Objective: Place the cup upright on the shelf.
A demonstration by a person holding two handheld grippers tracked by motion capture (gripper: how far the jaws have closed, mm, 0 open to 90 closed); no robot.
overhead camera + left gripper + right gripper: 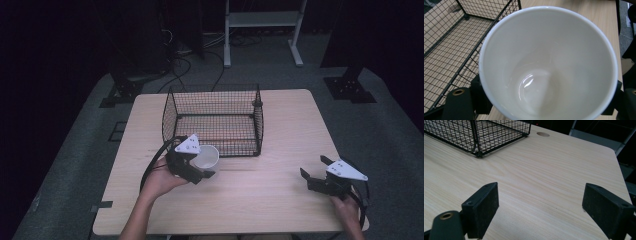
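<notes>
White cup (549,62): base cut off by the left gripper view's bottom edge; outer wall hidden. Wire basket (474,135): cropped at the right gripper view's top-left.

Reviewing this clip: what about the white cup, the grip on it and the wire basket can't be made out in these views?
- White cup: its base and near side, high view, hidden by the left gripper.
- Where the pads meet the cup wall: left gripper view, covered by the rim.
- Whether the cup rests on the table or hangs above it: not readable.
- Wire basket: cut off by the top and left edges, right gripper view.
</notes>
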